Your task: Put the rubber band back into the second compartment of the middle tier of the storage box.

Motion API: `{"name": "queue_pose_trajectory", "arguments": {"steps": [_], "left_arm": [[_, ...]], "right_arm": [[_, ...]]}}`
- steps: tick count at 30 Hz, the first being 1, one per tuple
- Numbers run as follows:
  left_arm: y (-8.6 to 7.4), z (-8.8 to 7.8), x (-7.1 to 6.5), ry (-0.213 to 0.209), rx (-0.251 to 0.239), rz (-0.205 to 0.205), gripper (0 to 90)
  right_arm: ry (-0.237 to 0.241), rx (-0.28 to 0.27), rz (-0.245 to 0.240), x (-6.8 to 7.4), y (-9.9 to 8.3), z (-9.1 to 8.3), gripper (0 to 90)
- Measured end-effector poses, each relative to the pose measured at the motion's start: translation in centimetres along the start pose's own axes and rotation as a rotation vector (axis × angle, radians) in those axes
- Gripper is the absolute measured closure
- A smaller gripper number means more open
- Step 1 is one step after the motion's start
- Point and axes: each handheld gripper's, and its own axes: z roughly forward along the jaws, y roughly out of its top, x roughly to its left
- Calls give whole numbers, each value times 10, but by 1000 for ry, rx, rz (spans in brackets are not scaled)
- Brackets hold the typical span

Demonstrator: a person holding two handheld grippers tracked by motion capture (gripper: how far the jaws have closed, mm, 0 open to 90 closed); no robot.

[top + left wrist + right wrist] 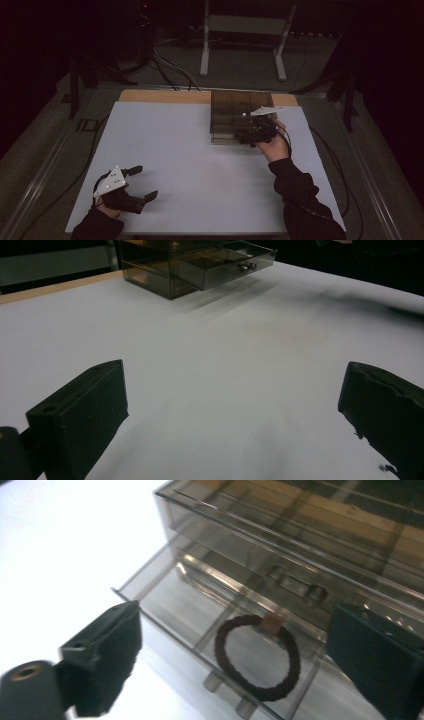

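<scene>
A smoky clear plastic drawer box [240, 107] stands at the back of the white table, right of centre. Its bottom drawer [200, 610] is pulled out, and a dark brown hair tie [258, 657] lies flat inside it. My right gripper [246, 134] hovers just above that drawer, jaws open with nothing between them [240, 665]. My left gripper [142, 182] rests near the front left of the table, jaws wide open and empty [235, 415]. From the left gripper view the drawer box [195, 262] sits far off with its drawer sticking out.
A white sheet [190, 165] covers the tabletop, with a strip of bare wood [160, 96] along the back edge. Cables [170, 70] and a white metal stand [245, 35] lie on the floor beyond the table.
</scene>
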Motion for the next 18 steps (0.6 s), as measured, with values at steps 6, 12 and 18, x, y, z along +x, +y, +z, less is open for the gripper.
{"name": "queue_pose_trajectory", "arguments": {"steps": [6,12,18], "left_arm": [[0,0,0,-1,-1,-1,3],[0,0,0,-1,-1,0,3],[0,0,-1,-2,-2,-2,3]], "right_arm": [[7,-32,-22,5,4,-10,0],[25,-87,-47,9,5,-20,1],[40,-125,-74,13,2,-27,1]]}}
